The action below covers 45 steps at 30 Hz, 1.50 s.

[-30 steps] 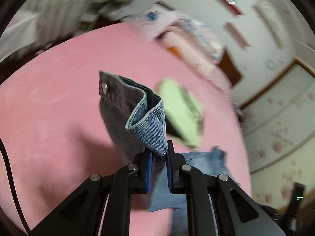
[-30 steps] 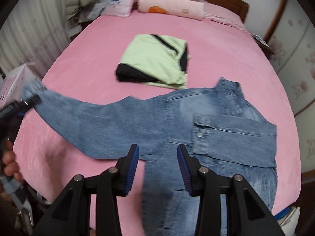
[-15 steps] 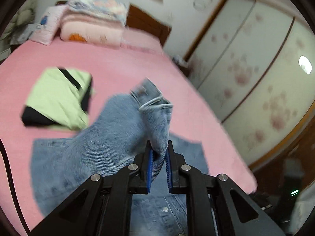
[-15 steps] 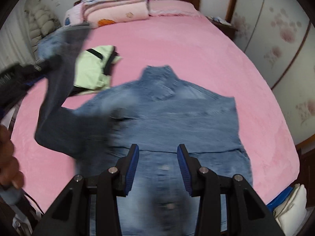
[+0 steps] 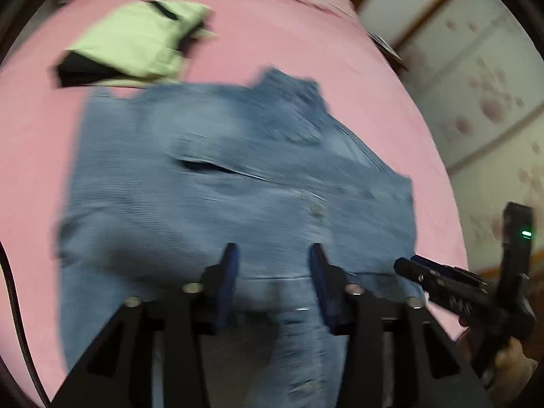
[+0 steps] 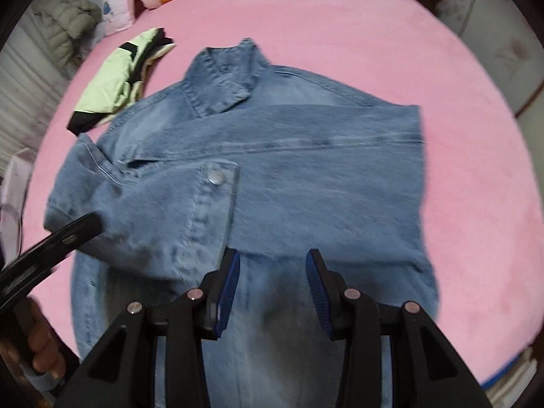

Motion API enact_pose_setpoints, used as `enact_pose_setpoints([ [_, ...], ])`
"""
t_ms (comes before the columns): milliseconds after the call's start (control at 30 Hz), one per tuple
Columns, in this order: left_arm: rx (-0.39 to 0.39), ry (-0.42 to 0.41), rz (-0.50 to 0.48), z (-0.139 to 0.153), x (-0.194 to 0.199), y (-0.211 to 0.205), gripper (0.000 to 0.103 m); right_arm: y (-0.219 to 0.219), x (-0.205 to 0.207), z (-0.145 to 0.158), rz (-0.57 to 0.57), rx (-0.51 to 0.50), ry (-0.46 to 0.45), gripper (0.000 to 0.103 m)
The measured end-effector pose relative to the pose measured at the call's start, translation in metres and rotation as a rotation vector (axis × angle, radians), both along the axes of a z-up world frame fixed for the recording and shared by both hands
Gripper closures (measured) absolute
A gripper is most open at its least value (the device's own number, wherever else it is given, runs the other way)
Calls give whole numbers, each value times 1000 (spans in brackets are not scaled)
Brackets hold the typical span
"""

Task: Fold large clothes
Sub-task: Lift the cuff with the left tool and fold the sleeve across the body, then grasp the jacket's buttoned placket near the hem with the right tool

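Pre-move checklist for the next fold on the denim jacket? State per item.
1. left gripper free of cloth: ok. Its jaws have just been opening, nothing between them.
2. right gripper empty: ok, jaws apart above the denim jacket.
3. Both sleeves folded in: ok. The sleeve with the snap cuff lies across the chest, over the other folded sleeve.
4. Collar flat: ok, it points toward the far end of the pink bed.
5. Lower hem placement: cannot tell, hidden behind the grippers.
6. Clearance from the folded green garment: not ok, the jacket's shoulder edge touches or overlaps it.
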<state>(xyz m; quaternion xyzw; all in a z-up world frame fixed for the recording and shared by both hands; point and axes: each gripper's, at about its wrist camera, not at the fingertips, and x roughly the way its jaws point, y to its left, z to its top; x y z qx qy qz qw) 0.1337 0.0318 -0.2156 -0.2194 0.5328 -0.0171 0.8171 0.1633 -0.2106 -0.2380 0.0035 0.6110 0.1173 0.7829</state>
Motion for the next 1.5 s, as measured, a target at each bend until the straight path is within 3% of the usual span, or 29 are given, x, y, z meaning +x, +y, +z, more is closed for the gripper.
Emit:
enact_pose_setpoints([
  [167, -15, 49, 173, -4, -38, 65, 54, 13, 41, -35, 19, 140, 70, 63],
  [300, -16, 87, 225, -20, -45, 82, 54, 25, 68, -74, 34, 204, 157, 63],
  [400, -73, 99, 297, -31, -45, 93, 54, 35, 78, -100, 45, 224, 200, 61],
  [500, -122, 119, 342, -43, -46, 104, 54, 39, 80, -100, 53, 245, 166, 61],
  [600, -130, 129, 347, -51, -43, 108, 54, 48, 81, -97, 96, 340, 183, 63],
  [700, -154, 140, 343, -56, -44, 112, 54, 67, 77, -98, 146, 275, 152, 63],
  [933, -175, 149, 342, -59, -44, 114, 53, 63, 87, -115, -14, 345, 162, 63],
  [967, -173, 147, 341, -59, -44, 115, 53, 65, 87, -113, -6, 333, 159, 64],
  [1100, -168, 136, 337, -55, -42, 115, 53, 61, 88, -98, 36, 325, 163, 90],
  [1233, -140, 113, 317, -47, -36, 111, 53, 55, 83, -56, 75, 299, 75, 96],
  [1367, -124, 105, 302, -46, -28, 104, 53, 42, 74, 5, 96, 217, -119, 96],
  [1500, -116, 115, 302, -56, -20, 98, 52, 23, 82, 25, 43, 102, -233, 96],
])
